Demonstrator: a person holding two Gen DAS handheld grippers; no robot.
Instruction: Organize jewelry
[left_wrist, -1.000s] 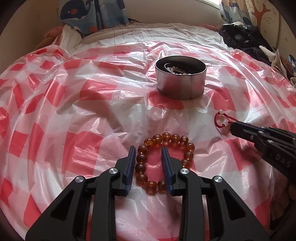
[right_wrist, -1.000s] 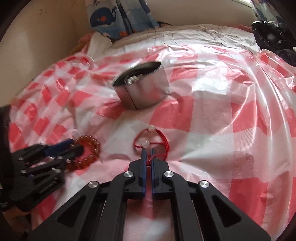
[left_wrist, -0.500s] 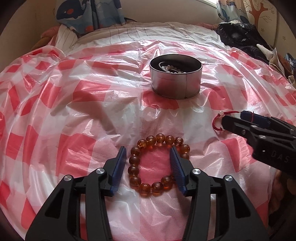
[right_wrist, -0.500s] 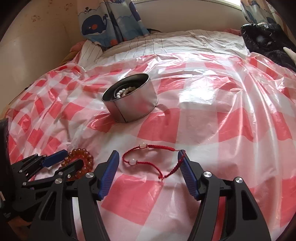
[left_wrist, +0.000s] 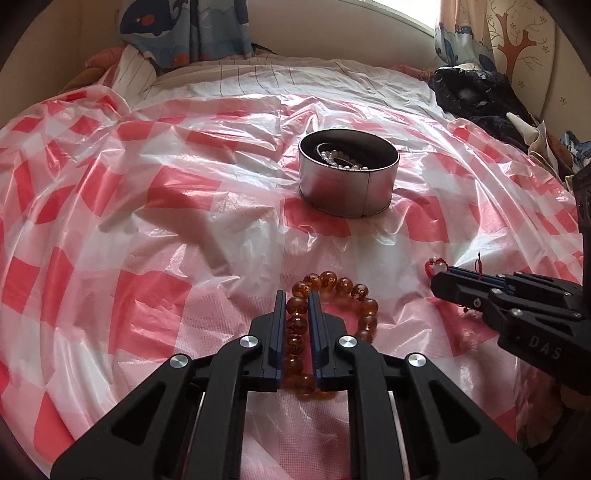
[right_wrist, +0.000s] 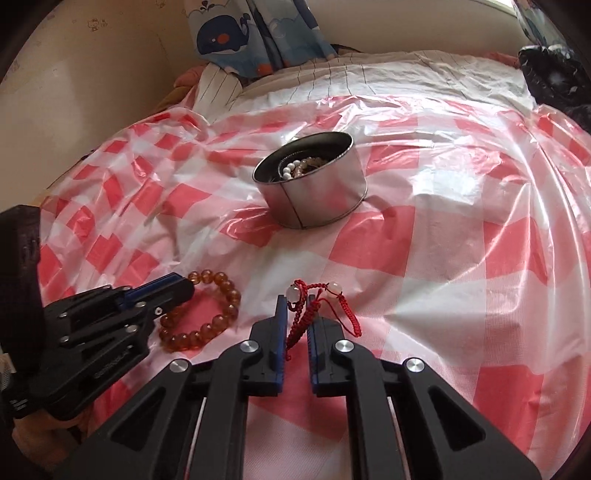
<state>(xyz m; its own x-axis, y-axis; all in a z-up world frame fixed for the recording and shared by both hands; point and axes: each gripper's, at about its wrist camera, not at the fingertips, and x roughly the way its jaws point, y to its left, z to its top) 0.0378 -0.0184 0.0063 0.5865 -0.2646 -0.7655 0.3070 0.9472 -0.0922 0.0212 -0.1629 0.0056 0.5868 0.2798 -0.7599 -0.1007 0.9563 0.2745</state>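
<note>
We see the left gripper and right gripper: black angular frames, blue finger pads, round silver screws, faint pale lettering.

Both wrist views sit low and close over the sheet, looking forward along their fingers toward the tin, which both share.

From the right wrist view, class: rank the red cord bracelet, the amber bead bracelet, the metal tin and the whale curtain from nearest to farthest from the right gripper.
1. Red cord bracelet: between the fingers of the right gripper.
2. Amber bead bracelet: to the left, pinched by the left gripper.
3. Metal tin: ahead, mid-cloth.
4. Whale curtain: at the far wall.
</note>
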